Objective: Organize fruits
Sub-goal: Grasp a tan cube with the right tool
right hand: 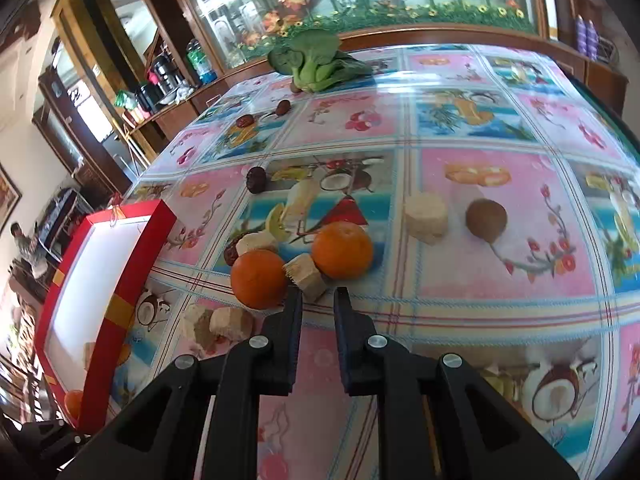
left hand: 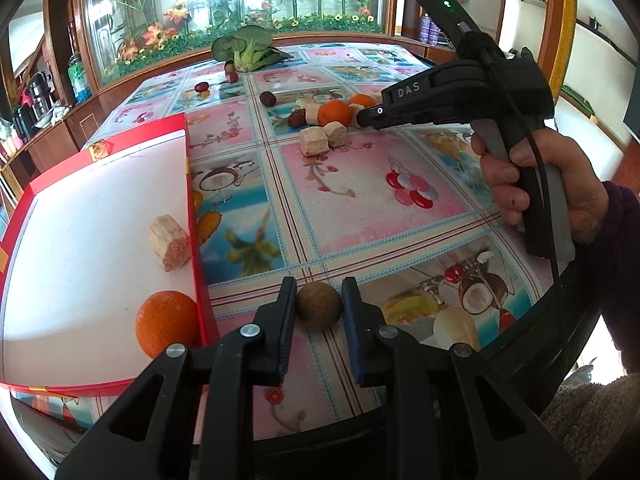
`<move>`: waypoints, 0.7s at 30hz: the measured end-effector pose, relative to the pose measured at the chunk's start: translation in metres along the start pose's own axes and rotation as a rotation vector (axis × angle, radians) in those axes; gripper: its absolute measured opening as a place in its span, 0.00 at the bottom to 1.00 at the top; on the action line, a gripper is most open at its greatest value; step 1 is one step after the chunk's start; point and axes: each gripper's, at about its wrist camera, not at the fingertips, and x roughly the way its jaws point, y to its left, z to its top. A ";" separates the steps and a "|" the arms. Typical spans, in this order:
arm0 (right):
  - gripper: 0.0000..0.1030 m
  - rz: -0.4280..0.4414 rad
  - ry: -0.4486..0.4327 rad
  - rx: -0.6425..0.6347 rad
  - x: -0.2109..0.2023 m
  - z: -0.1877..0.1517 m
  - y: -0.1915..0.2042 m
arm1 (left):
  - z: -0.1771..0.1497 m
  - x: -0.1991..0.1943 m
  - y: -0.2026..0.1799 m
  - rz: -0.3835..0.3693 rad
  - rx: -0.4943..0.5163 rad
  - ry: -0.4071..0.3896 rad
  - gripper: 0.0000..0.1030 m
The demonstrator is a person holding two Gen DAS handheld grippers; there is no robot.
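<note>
My left gripper (left hand: 319, 282) is shut on a small brown round fruit (left hand: 319, 306), held low over the tablecloth just right of the red box (left hand: 197, 216). The box's white floor holds an orange (left hand: 166, 322) and a beige fruit chunk (left hand: 170, 242). My right gripper (right hand: 319, 293) is shut with nothing clamped between its pads. Its tips sit right at a beige chunk (right hand: 308, 276) lying between two oranges (right hand: 259, 278) (right hand: 342, 250). In the left wrist view, the right gripper (left hand: 362, 117) is seen at that same cluster, held by a hand (left hand: 540, 184).
More beige chunks (right hand: 232, 322) (right hand: 426, 214), another brown fruit (right hand: 486, 218) and dark red dates (right hand: 256, 179) (right hand: 244, 121) lie scattered on the patterned tablecloth. A bok choy (right hand: 316, 62) lies at the far edge. A glass cabinet stands behind the table.
</note>
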 end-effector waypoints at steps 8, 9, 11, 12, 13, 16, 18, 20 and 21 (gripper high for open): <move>0.16 -0.024 0.000 -0.037 0.009 0.011 0.004 | 0.002 0.001 -0.003 -0.004 -0.015 -0.004 0.23; 0.16 -0.030 -0.001 -0.044 0.011 0.012 0.005 | 0.003 0.002 -0.005 -0.002 -0.014 -0.005 0.23; 0.17 -0.036 -0.001 -0.062 0.014 0.015 0.008 | 0.004 0.002 -0.006 -0.004 -0.016 -0.006 0.23; 0.17 -0.036 -0.001 -0.071 0.015 0.015 0.010 | 0.005 0.003 -0.006 -0.009 -0.023 -0.007 0.23; 0.17 -0.032 0.000 -0.076 0.016 0.016 0.010 | 0.005 0.003 -0.006 -0.012 -0.029 -0.007 0.23; 0.17 -0.004 0.025 -0.084 0.013 0.015 0.008 | 0.007 0.004 -0.005 -0.020 -0.047 -0.005 0.23; 0.17 0.033 0.040 -0.091 0.006 0.012 0.005 | 0.010 0.004 -0.003 -0.029 -0.069 -0.004 0.23; 0.17 0.073 0.046 -0.132 -0.003 0.006 0.008 | 0.011 0.003 -0.001 -0.040 -0.092 -0.007 0.23; 0.17 0.099 0.042 -0.140 -0.006 0.004 0.011 | 0.012 0.002 0.000 -0.041 -0.100 -0.011 0.23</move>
